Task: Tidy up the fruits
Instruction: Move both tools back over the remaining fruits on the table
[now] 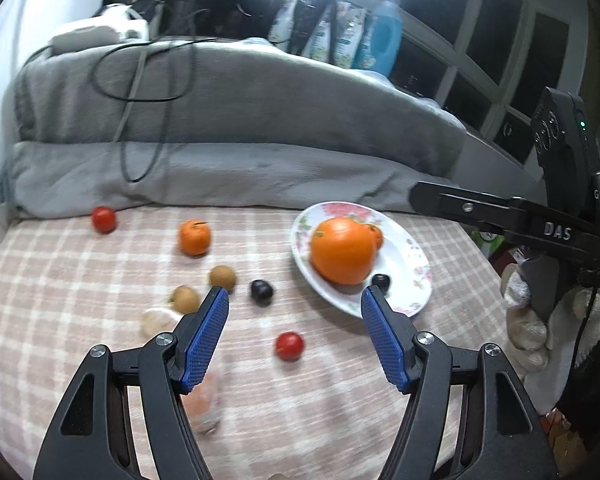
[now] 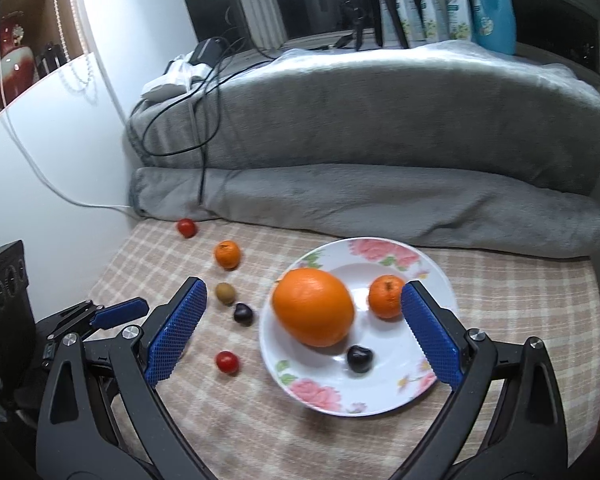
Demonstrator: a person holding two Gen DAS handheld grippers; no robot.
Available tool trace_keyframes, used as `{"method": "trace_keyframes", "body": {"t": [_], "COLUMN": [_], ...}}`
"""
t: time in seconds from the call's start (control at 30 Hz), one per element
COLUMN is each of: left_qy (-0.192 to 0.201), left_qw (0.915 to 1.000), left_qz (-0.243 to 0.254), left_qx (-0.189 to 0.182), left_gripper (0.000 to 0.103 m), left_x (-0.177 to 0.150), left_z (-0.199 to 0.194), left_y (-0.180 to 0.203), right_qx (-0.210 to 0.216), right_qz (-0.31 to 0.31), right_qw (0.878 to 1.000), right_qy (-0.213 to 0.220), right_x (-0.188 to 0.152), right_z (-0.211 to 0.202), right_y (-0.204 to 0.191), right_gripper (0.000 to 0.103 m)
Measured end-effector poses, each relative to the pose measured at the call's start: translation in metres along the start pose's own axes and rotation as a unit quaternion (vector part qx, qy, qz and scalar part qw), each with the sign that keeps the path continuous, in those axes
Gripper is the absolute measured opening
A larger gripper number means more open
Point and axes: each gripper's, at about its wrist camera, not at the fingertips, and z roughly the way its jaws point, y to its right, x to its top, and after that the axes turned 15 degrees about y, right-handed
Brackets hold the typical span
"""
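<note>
Tomato (image 1: 289, 345) lies loose on the checked cloth, just ahead of your left tool (image 1: 294, 295), whose jaws stand wide and empty. Farther right, your right tool (image 2: 302, 292), also open and empty, hangs over the plate (image 2: 439, 280) holding the big orange (image 2: 312, 306).

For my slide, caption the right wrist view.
Open right gripper above floral plate holding large orange, small orange, dark fruit.
</note>
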Motion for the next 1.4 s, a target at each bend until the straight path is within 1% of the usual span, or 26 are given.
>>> {"method": "trace_keyframes", "body": {"t": [0.23, 0.37, 0.5, 0.57, 0.8, 0.93, 0.97, 1.0, 1.07, 1.17, 1.4], "left_qy": [-0.004, -0.012, -0.013, -0.013, -0.016, -0.021, -0.023, -0.025, -0.026, -0.029, -0.043], "left_qw": [0.9997, 0.9992, 0.9988, 0.9986, 0.9980, 0.9977, 0.9977, 0.9976, 0.9977, 0.9978, 0.9982], "left_qz": [-0.007, -0.010, -0.017, -0.019, -0.032, -0.038, -0.038, -0.038, -0.036, -0.034, -0.019], "left_qx": [0.024, 0.036, 0.044, 0.047, 0.053, 0.052, 0.051, 0.052, 0.052, 0.049, 0.037], "left_gripper": [0.069, 0.069, 0.068, 0.068, 0.068, 0.068, 0.065, 0.063, 0.063, 0.062, 0.052], "left_x": [-0.011, -0.021, -0.029, -0.032, -0.039, -0.040, -0.040, -0.039, -0.038, -0.035, -0.027], "left_z": [-0.016, -0.022, -0.029, -0.033, -0.038, -0.035, -0.034, -0.032, -0.030, -0.024, -0.008], "left_y": [-0.026, -0.038, -0.047, -0.050, -0.063, -0.069, -0.071, -0.072, -0.075, -0.080, -0.086], "right_qx": [0.042, 0.063, 0.084, 0.091, 0.121, 0.128, 0.129, 0.129, 0.128, 0.130, 0.113], "right_qz": [0.004, 0.003, 0.004, 0.001, 0.009, 0.013, 0.013, 0.010, 0.004, 0.003, -0.017], "right_qw": [0.999, 0.997, 0.995, 0.994, 0.987, 0.984, 0.984, 0.984, 0.983, 0.982, 0.980], "right_qy": [-0.022, -0.039, -0.057, -0.065, -0.102, -0.119, -0.123, -0.125, -0.129, -0.139, -0.163], "right_x": [-0.006, -0.009, -0.015, -0.017, -0.030, -0.035, -0.036, -0.036, -0.036, -0.034, -0.028], "right_z": [0.010, 0.019, 0.028, 0.033, 0.051, 0.061, 0.065, 0.068, 0.072, 0.081, 0.106], "right_y": [-0.019, -0.033, -0.046, -0.053, -0.074, -0.080, -0.082, -0.084, -0.087, -0.088, -0.086], "right_gripper": [0.099, 0.093, 0.092, 0.085, 0.076, 0.066, 0.065, 0.064, 0.056, 0.053, 0.047]}}
